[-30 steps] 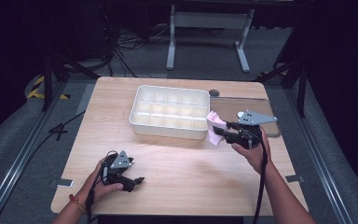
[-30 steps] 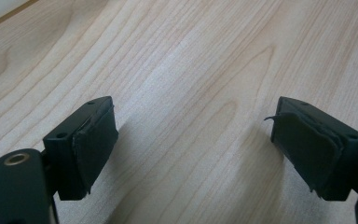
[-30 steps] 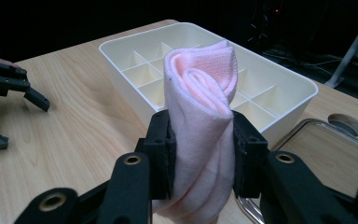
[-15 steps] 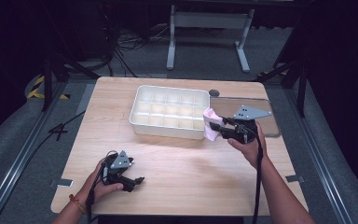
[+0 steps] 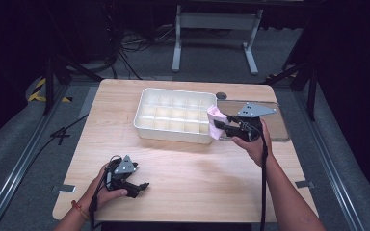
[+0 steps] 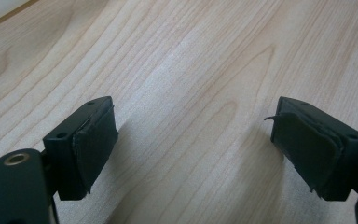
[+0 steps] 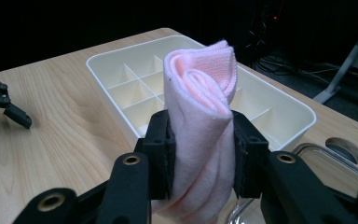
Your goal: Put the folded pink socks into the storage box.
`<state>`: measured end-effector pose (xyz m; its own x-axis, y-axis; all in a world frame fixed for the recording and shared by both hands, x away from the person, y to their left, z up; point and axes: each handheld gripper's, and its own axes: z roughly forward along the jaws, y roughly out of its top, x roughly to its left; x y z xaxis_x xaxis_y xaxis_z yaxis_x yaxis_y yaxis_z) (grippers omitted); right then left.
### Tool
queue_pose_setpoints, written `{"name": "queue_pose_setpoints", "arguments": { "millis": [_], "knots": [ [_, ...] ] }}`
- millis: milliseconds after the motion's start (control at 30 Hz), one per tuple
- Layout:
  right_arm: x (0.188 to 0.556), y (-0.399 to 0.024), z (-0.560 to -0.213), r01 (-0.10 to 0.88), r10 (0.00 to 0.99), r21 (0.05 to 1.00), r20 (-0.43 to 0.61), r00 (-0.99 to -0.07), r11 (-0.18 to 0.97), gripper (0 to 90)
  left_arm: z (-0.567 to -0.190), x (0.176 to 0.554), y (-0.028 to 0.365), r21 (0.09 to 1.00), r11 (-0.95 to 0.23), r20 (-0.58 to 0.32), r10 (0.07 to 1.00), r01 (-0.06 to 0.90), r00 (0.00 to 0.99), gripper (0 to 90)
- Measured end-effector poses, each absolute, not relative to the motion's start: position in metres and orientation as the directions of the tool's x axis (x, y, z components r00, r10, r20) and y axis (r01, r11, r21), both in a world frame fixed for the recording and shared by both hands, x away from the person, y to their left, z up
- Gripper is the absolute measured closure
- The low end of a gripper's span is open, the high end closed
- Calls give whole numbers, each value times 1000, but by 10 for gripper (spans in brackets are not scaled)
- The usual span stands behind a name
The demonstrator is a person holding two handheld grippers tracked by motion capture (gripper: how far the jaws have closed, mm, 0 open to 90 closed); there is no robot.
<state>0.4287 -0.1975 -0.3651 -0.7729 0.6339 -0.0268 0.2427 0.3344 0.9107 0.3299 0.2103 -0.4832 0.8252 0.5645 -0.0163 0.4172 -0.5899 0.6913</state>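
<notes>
Rolled cloth heading for the tray

Right gripper (image 7: 200, 140) clamps the cloth (image 7: 200, 116) at the tray's (image 5: 173, 134) right edge; lower it squarely into one compartment. Left gripper (image 6: 191, 149) rests open near the desk's (image 5: 197, 173) front-left corner.

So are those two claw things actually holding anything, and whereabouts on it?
The right gripper is clamped on a rolled pink cloth, pinching it across its middle, beside the white divided tray. The left gripper stands open over bare table, holding nothing.
</notes>
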Motion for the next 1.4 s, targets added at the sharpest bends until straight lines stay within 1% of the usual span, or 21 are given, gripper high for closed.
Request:
{"name": "queue_pose_setpoints", "arguments": {
  "millis": [267, 633, 1067, 1400],
  "knots": [
    [438, -190, -365, 245, 644, 906, -40, -764, 347, 648, -483, 330, 210, 692, -587, -18, 566, 419, 824, 142],
    [449, -182, -373, 268, 645, 893, -32, -763, 361, 648, -483, 330, 210, 692, -588, -17, 567, 419, 824, 142],
    [464, -172, -386, 296, 658, 863, -53, -751, 408, 648, -483, 330, 210, 691, -590, -17, 565, 418, 825, 142],
    [470, -164, -395, 298, 662, 837, -99, -743, 459, 648, -483, 330, 210, 693, -586, -20, 565, 419, 825, 142]
  ]
}}
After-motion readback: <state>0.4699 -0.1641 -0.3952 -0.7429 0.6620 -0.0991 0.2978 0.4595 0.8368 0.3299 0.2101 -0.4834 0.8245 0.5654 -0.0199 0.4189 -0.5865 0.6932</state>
